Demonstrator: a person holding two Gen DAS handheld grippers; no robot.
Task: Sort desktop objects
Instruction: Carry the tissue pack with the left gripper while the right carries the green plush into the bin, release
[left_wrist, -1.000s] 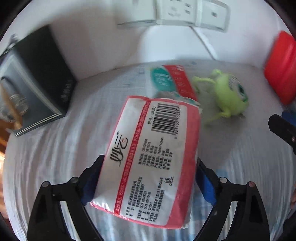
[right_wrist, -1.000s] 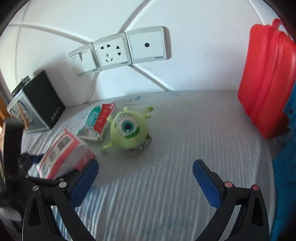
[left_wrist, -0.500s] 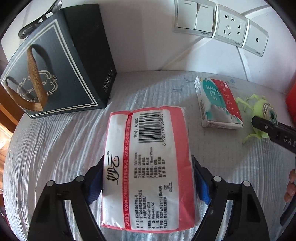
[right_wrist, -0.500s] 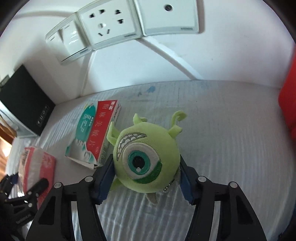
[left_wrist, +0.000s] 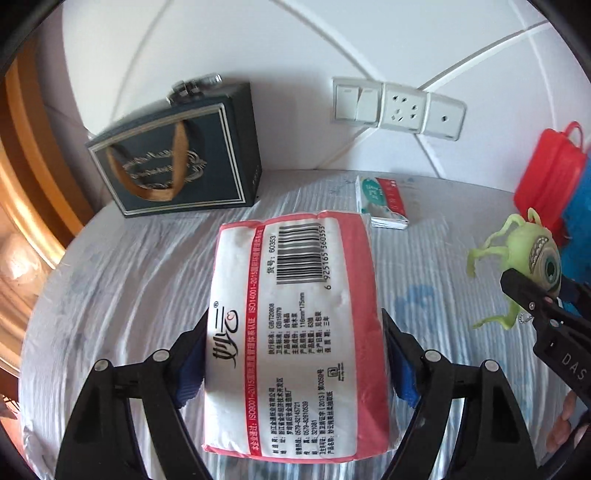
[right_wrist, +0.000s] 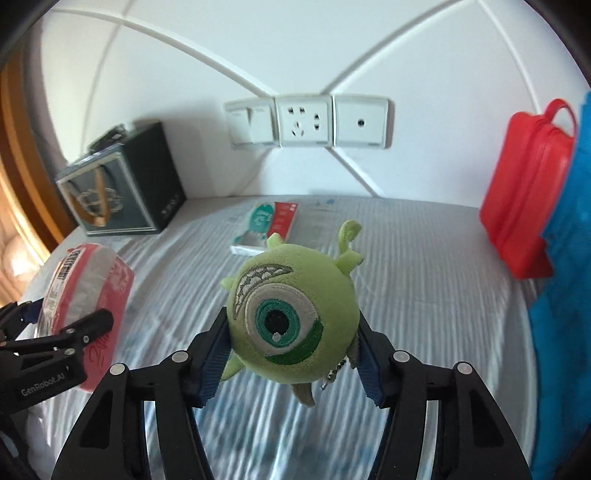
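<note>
Since the earlier frame, both grippers have lifted clear of the table (right_wrist: 424, 258). The left gripper (left_wrist: 295, 354) points level toward the wall, clamped on the tissue pack (left_wrist: 295, 332), barcode side up. The right gripper (right_wrist: 291, 358) grips the green plush toy (right_wrist: 291, 317), held above the tabletop. The toothpaste box (right_wrist: 266, 225) lies near the wall.

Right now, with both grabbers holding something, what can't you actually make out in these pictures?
- Left wrist view: the table under the tissue pack is hidden by the pack.
- Right wrist view: the green monster toy covers part of the toothpaste box.
- Both views: the blue item beside the red case is cut off by the edge.
- The dark gift bag has unreadable lettering: too small.
</note>
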